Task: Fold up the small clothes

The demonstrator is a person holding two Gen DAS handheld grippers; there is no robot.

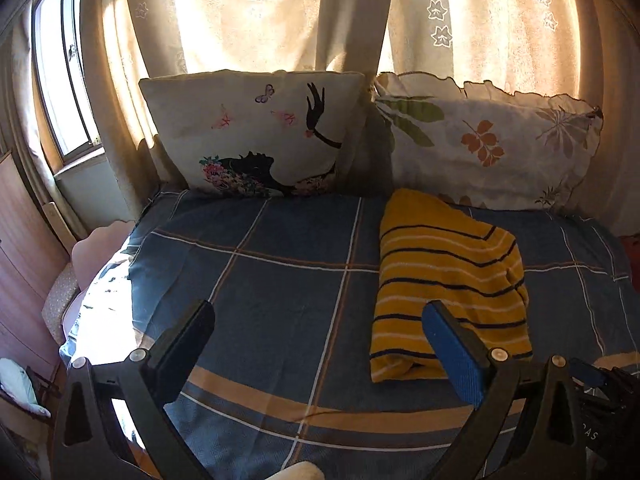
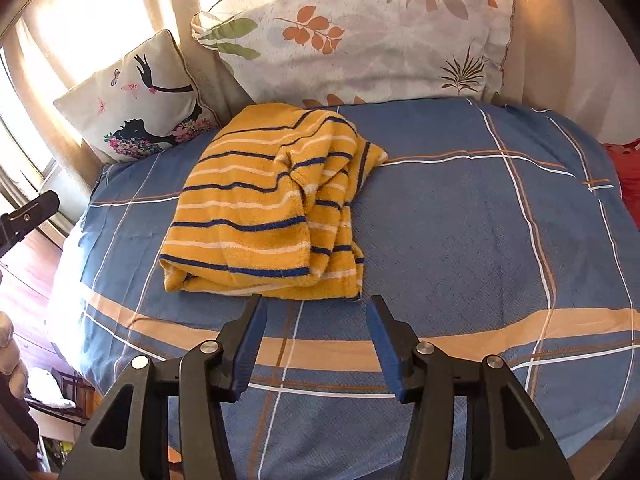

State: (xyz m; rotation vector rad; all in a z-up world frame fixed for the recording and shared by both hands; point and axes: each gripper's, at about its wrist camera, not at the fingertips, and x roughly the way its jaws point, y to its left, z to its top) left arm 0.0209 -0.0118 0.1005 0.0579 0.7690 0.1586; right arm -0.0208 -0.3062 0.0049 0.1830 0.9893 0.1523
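Observation:
A small yellow garment with navy and white stripes lies folded in a long bundle on the blue checked bed cover. It also shows in the right wrist view, with loose folds along its right side. My left gripper is open and empty, held above the cover to the left of the garment, its right finger over the garment's near edge. My right gripper is open and empty, just in front of the garment's near end. The left gripper's finger shows at the far left of the right wrist view.
A cushion with a black silhouette print and a leaf-print pillow lean against the curtains at the head of the bed. A window and wooden furniture stand at the left. Something red lies at the bed's right edge.

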